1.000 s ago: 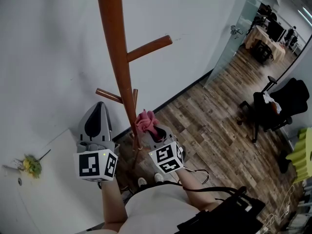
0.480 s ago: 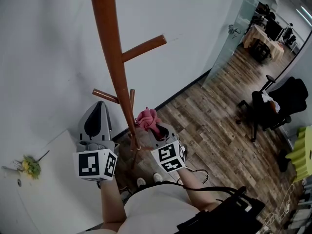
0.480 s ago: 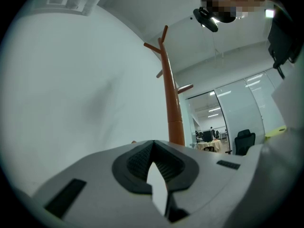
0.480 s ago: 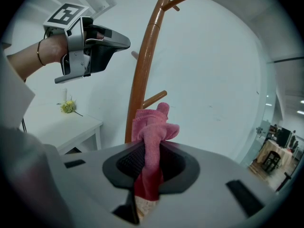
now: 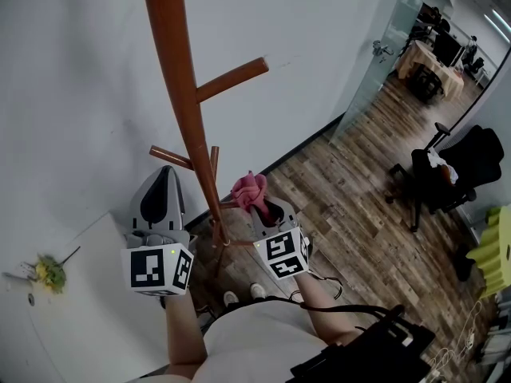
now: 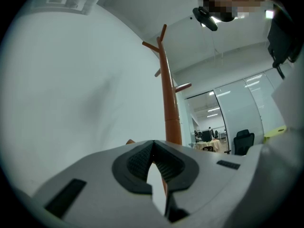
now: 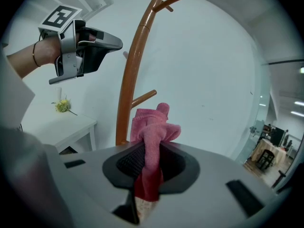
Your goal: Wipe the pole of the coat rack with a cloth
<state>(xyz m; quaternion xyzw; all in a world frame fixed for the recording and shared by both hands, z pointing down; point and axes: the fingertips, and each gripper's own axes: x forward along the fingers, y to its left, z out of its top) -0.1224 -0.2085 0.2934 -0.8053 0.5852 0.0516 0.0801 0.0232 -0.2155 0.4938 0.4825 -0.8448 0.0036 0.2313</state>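
Evidently wiping remains: right hand-held gripper [image 7: 147,161] clamps pink cloth [image 7: 153,127] just beside the pole [image 5: 188,110]; left hand-held gripper [image 6: 153,159] closed, empty.

bunched pink cloth [image 5: 249,191] just beside the tall brown pole [image 5: 181,94].

Smooth, semi-gloss varnish is noted on the reddish-brown wooden coat-rack pole [image 5: 185,110]. Beside the pole, the pink napped cloth [image 5: 249,190] is recorded as soft and matt.

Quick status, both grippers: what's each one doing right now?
Left gripper: closed, nothing between its jaws.
Right gripper: closed on the pink cloth.
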